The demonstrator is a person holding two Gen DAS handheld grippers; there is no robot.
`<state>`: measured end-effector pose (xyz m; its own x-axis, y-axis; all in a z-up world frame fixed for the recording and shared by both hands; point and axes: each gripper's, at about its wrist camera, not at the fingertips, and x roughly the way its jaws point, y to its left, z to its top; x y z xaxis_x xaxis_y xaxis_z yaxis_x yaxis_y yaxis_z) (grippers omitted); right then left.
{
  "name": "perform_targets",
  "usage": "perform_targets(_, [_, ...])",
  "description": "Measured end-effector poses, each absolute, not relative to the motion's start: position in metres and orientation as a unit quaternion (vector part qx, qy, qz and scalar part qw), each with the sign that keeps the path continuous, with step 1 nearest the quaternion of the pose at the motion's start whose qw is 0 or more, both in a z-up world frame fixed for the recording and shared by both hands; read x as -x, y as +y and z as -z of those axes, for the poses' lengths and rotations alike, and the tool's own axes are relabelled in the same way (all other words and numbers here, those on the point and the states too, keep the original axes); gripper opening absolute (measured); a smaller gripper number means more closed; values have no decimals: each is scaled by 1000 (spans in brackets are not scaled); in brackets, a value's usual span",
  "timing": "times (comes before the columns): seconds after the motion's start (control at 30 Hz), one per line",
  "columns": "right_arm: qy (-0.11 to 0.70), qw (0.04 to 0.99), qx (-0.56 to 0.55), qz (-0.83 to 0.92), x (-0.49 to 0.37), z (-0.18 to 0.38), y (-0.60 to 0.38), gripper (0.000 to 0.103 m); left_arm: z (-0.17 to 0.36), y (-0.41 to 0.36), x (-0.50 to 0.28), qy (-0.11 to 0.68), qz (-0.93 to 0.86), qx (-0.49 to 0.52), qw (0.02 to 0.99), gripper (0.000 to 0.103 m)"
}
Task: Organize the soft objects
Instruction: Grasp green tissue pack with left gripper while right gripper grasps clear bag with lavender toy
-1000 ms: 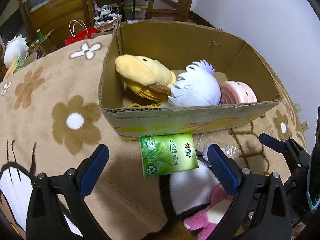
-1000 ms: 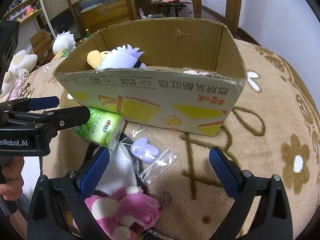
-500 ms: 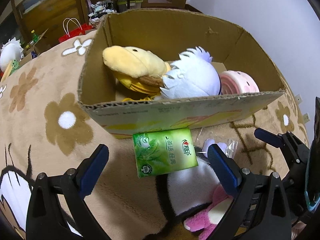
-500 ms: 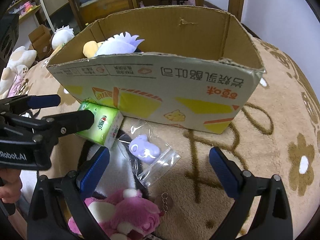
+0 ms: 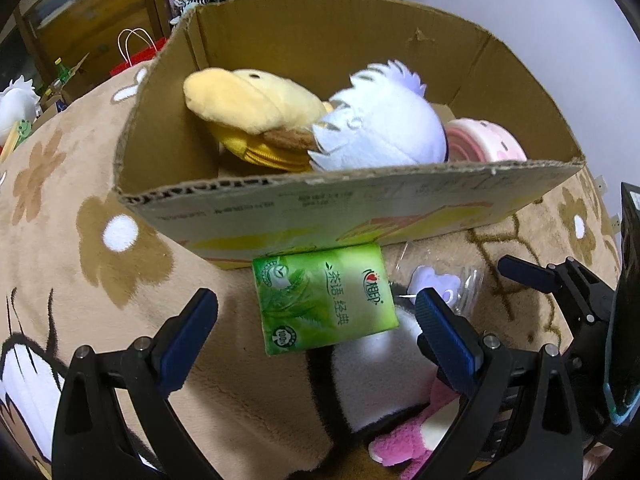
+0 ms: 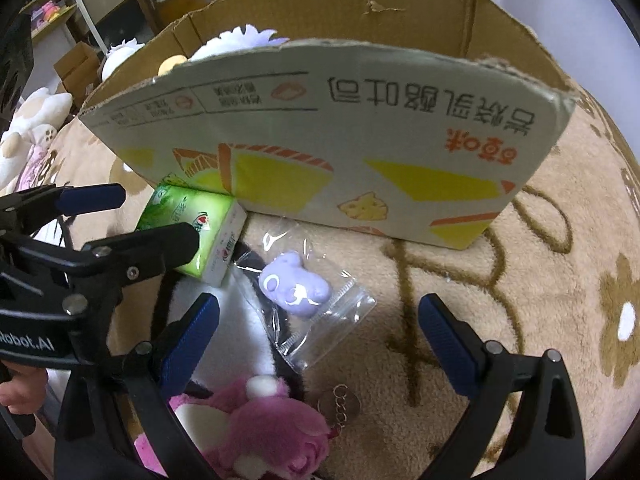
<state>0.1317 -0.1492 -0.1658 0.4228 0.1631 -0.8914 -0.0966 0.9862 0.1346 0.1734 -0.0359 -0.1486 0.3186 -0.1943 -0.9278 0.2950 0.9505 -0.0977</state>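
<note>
A cardboard box [image 5: 360, 208] [image 6: 360, 128] stands on a tan flower-patterned blanket and holds a yellow plush [image 5: 256, 116], a white-lilac plush [image 5: 380, 132] and a pink round plush [image 5: 488, 146]. A green tissue pack [image 5: 324, 300] [image 6: 188, 224] lies against the box front. Beside it is a clear bag with a small purple toy [image 6: 294, 288] [image 5: 436, 284]. A pink plush keychain [image 6: 260, 432] [image 5: 404, 440] lies nearest. My left gripper [image 5: 316, 332] is open, either side of the tissue pack. My right gripper [image 6: 320, 344] is open above the purple toy's bag.
The blanket [image 5: 80, 208] has a black-and-white patch [image 5: 380, 376] under the items. Beyond it are a red bag [image 5: 136, 56], shelves, other plush toys [image 6: 28, 120] at the left and a white wall [image 5: 540, 12].
Both grippers have moved forward and lower toward the box front. The tissue pack and the purple toy bag now sit closer between the open fingers. Nothing has been grasped.
</note>
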Motion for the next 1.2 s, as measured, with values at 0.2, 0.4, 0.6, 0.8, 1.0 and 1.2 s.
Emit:
perform_targets(0.2, [541, 837, -6, -83, -138, 174, -138, 103, 157, -38, -178, 574, 142, -55, 805, 96])
perform_targets(0.4, [539, 839, 18, -71, -146, 179, -129, 95, 165, -36, -184, 588, 143, -40, 795, 87])
perform_targets(0.6, [536, 840, 43, -73, -148, 185, -124, 83, 170, -34, -188, 600, 152, -20, 785, 75])
perform_targets(0.8, [537, 840, 54, -59, -146, 187, -121, 64, 170, -31, -189, 600, 147, -20, 786, 74])
perform_targets(1.0, [538, 839, 52, -56, -144, 183, -124, 50, 165, -37, -179, 597, 140, -27, 790, 74])
perform_targets(1.2, [541, 837, 47, -62, -137, 177, -122, 44, 159, -52, -170, 582, 137, -61, 799, 74])
